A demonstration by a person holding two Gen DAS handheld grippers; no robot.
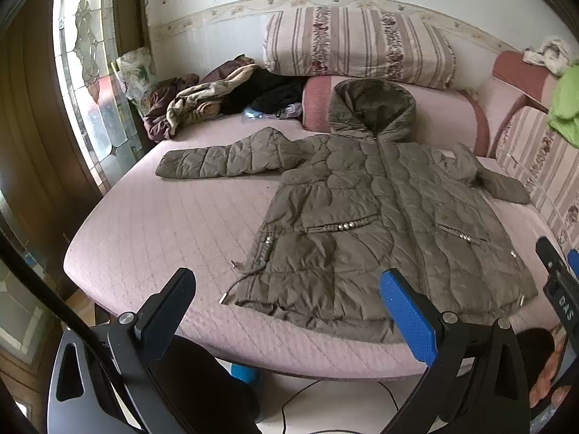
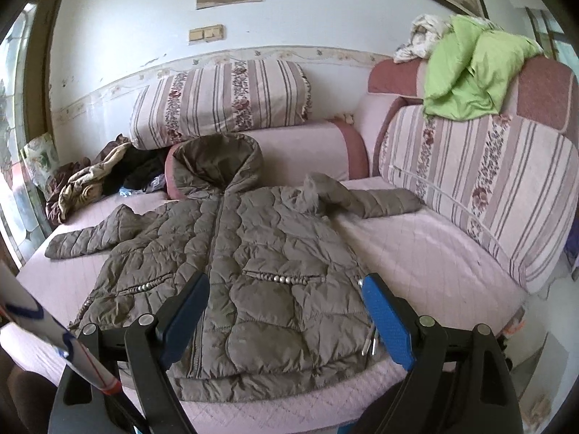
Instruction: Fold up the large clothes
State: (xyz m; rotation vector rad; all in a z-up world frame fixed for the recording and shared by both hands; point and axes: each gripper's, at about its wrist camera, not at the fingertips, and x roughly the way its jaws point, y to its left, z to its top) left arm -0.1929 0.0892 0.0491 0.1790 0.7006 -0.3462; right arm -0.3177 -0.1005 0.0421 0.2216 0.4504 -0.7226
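A quilted olive hooded jacket lies flat and face up, zipped, on the pink quilted bed, filling the centre and right of the left wrist view. Its hood rests against a pink bolster at the top; one sleeve stretches toward the left of the frame, the other sleeve reaches the striped cushion at the right of the right wrist view. The hem sits just inside the bed's near edge, with a drawstring trailing off its lower left corner.

The left gripper hovers above the near edge, jaws spread wide with nothing between them, over the hem's left part. The right gripper hangs over the lower middle of the jacket, jaws likewise spread and empty.

Bare bed surface lies open at the left of the jacket and, in the right wrist view, between its right side and the striped cushion. A heap of clothes crowds the upper left corner of the bed, well apart from the jacket.
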